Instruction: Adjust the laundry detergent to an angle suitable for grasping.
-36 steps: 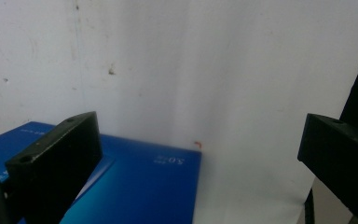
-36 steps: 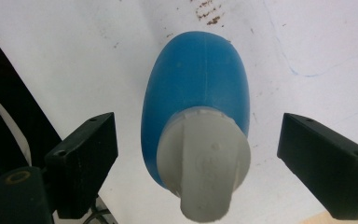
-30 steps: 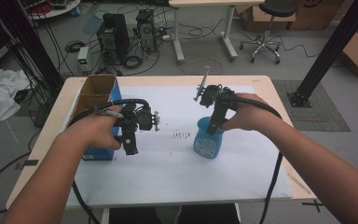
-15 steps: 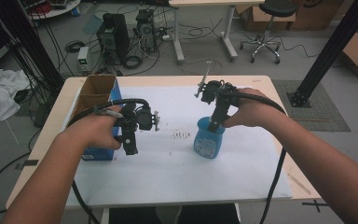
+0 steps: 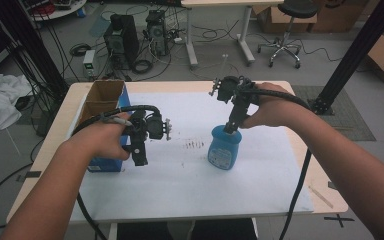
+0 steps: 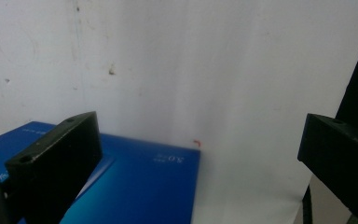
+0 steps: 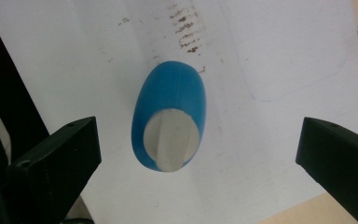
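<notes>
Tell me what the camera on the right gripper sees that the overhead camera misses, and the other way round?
The right gripper view looks straight down on the bottle's white cap, between wide-open jaws. The high view adds the person's hands, the left gripper, the blue box, the whole table and the room behind it. Both show the blue bottle, the white sheet and its brown smudges.
</notes>
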